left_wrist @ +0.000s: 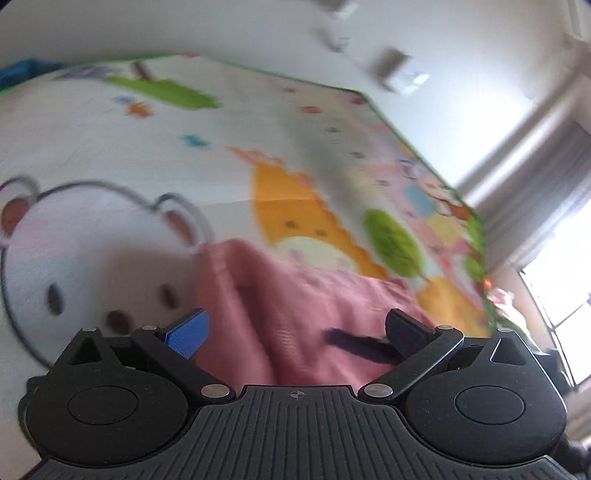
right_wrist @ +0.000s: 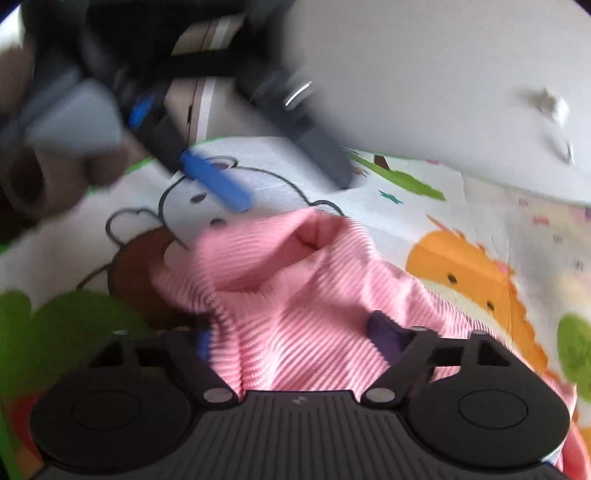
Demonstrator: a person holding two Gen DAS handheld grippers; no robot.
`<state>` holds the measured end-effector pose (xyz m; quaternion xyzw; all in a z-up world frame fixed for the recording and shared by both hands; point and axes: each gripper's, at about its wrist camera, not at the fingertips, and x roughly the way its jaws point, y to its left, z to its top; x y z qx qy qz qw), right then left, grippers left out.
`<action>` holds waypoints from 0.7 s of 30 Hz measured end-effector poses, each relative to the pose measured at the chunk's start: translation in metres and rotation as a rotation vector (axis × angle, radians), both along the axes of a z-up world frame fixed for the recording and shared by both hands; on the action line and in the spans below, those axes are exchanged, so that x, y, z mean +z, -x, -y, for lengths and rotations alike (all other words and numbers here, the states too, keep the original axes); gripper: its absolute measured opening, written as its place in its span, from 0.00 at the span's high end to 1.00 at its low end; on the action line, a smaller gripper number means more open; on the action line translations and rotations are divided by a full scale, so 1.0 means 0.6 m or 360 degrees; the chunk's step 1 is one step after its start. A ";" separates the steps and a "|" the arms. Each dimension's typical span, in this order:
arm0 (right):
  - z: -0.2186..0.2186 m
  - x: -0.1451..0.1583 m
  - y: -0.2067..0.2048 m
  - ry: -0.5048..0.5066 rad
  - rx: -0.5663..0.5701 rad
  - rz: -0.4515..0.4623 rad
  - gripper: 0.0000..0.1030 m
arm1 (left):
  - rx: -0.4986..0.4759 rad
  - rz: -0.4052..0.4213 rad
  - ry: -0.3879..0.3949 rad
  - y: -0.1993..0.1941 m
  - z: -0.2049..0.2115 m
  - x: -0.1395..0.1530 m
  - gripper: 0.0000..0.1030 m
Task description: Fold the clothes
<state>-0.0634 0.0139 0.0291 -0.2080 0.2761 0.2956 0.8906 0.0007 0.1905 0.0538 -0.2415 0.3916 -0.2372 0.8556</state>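
A: Pink ribbed garment [right_wrist: 295, 295] lies bunched between the fingers of the right gripper [right_wrist: 295, 339], right up against its body. Are the jaws closed on it?

B: No, they stand wide. The cloth fills the gap, but the blue pad [right_wrist: 204, 343] on one side and the dark pad [right_wrist: 386, 332] on the other are well apart, neither visibly pinching it.

A: And the left gripper [left_wrist: 295, 332]?

B: Also spread wide. Its blue pad [left_wrist: 190, 332] and dark pad [left_wrist: 404, 336] sit on either side of the same pink cloth [left_wrist: 280, 306], which runs beneath and between them. A dark mark [left_wrist: 354, 341] shows on the fabric near the dark pad; it is too blurred to tell what it is.

A: Where does the garment rest?

B: On a cartoon play mat [left_wrist: 110, 122], crumpled, partly over the printed white bear [left_wrist: 74, 258] and beside the orange lion [right_wrist: 465, 273]. In the right wrist view an opening [right_wrist: 314, 232] in the cloth gapes toward the bear.

A: Further out?

B: The left gripper appears in the right wrist view, above the far end of the garment, blurred, with its blue finger [right_wrist: 218, 181] over the bear. Beyond the mat is a pale wall [left_wrist: 258, 29], with bright windows [left_wrist: 561, 291] at the right of the left wrist view.
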 end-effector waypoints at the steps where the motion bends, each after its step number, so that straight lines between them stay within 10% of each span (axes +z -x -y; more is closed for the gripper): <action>1: 0.003 0.003 0.002 -0.0016 -0.0002 -0.0007 0.29 | -0.0018 -0.0022 -0.0003 -0.006 0.008 -0.009 0.00; 14: -0.033 -0.018 0.026 0.0149 0.0047 0.0250 0.11 | -0.0290 0.0007 0.0259 -0.019 0.078 0.029 0.00; 17: -0.042 -0.026 0.023 0.0223 0.0033 0.0341 0.49 | -0.0219 -0.0008 0.0234 -0.021 0.052 0.014 0.00; 21: -0.036 -0.022 0.024 0.0219 0.0055 0.0314 0.53 | -0.0104 -0.0094 0.0189 -0.037 0.028 -0.022 0.00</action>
